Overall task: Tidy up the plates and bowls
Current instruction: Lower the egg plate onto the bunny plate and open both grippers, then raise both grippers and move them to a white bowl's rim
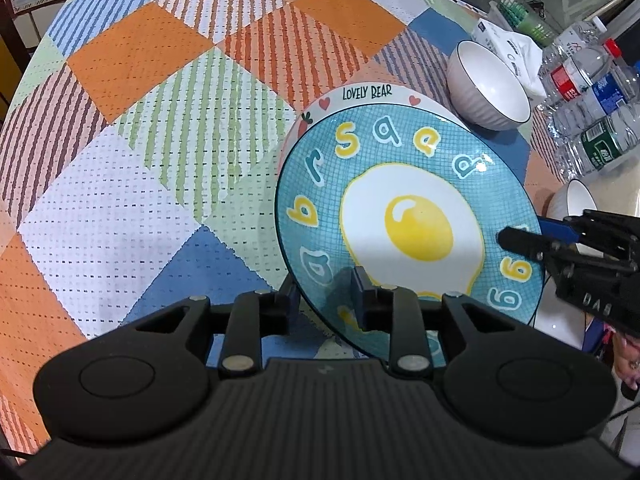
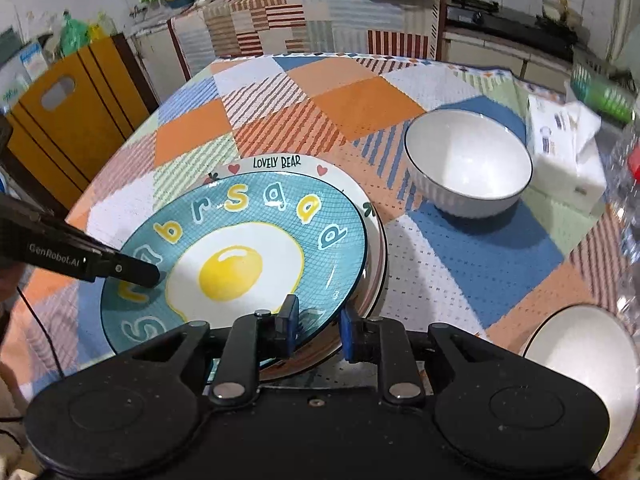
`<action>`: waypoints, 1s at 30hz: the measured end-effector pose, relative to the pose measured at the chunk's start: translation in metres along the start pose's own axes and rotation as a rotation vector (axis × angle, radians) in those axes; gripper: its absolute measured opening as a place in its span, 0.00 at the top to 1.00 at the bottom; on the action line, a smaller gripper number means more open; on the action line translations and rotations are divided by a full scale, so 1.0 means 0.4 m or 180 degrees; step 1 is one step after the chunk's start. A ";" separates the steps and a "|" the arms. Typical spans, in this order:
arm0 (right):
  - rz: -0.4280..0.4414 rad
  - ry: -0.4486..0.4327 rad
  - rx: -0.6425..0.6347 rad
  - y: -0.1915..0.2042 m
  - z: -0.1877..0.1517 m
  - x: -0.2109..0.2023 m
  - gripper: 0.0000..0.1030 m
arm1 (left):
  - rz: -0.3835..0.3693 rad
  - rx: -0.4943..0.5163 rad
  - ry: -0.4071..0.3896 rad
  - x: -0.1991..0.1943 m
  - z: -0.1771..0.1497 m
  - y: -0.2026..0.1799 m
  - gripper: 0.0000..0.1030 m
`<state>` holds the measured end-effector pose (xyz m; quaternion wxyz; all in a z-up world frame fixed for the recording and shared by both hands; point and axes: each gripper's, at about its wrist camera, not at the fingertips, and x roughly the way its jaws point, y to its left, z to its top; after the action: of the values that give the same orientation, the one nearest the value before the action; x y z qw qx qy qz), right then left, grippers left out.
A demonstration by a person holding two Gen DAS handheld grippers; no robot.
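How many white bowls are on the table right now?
2. One white bowl stands beyond the stacked plates, beside the tissue pack. The second bowl sits at the near right edge, partly cut off. Others may lie outside view.

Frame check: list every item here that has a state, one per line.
Egg plate: tilted, on the bear plate, gripped at both edges.
Bear plate: flat on the table, underneath.
Far bowl: upright, empty.
Near bowl: upright, empty.
Left gripper: shut on egg plate.
Right gripper: shut on egg plate.

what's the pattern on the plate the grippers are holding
The top plate is teal-blue with a fine grid, a fried egg in the centre and ringed letters; clearest in the right wrist view.
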<state>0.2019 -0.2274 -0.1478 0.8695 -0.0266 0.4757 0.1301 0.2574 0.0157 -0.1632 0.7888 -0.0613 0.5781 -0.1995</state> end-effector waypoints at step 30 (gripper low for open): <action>-0.0576 -0.0890 -0.0138 -0.016 -0.096 -0.299 0.61 | 0.0227 0.0281 -0.0179 -0.159 -0.052 -0.192 0.77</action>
<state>0.1105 -0.2640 -0.0694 0.9346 -0.0697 0.3427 0.0641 0.2033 -0.0270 -0.0884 0.8133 -0.0113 0.5482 -0.1947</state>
